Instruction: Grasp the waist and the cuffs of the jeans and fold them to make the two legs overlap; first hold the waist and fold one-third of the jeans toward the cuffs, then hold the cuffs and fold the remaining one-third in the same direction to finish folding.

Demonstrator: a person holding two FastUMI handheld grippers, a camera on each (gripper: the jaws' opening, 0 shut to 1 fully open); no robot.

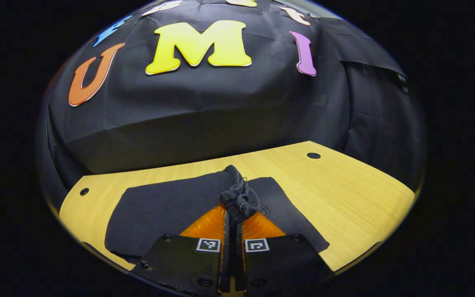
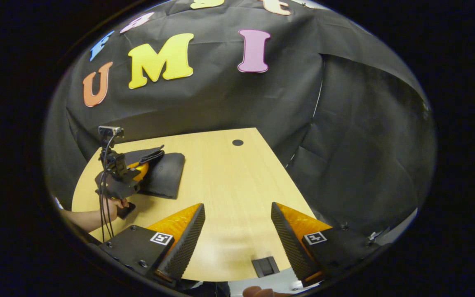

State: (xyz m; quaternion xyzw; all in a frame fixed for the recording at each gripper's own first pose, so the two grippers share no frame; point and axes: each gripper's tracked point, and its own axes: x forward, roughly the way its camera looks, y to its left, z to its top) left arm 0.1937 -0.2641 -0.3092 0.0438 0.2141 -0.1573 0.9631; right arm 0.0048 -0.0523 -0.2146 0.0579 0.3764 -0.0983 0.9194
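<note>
The dark jeans (image 1: 167, 210) lie folded flat on the wooden table (image 1: 344, 194). My left gripper (image 1: 233, 216) is shut on a bunched edge of the jeans (image 1: 241, 198), which puckers up between its fingers. In the right gripper view, the left gripper (image 2: 146, 164), held by a hand (image 2: 114, 206), lifts a layer of the jeans (image 2: 149, 154) a little off the folded bundle (image 2: 167, 175) at the table's far left. My right gripper (image 2: 237, 218) stands open above bare table, well right of the jeans, with nothing between its fingers.
The table (image 2: 229, 173) has round holes (image 1: 313, 155) (image 1: 84, 191) (image 2: 237, 142) near its far edge and a dark square port (image 2: 265, 266) at its near edge. Black cloth walls the booth behind and to the right.
</note>
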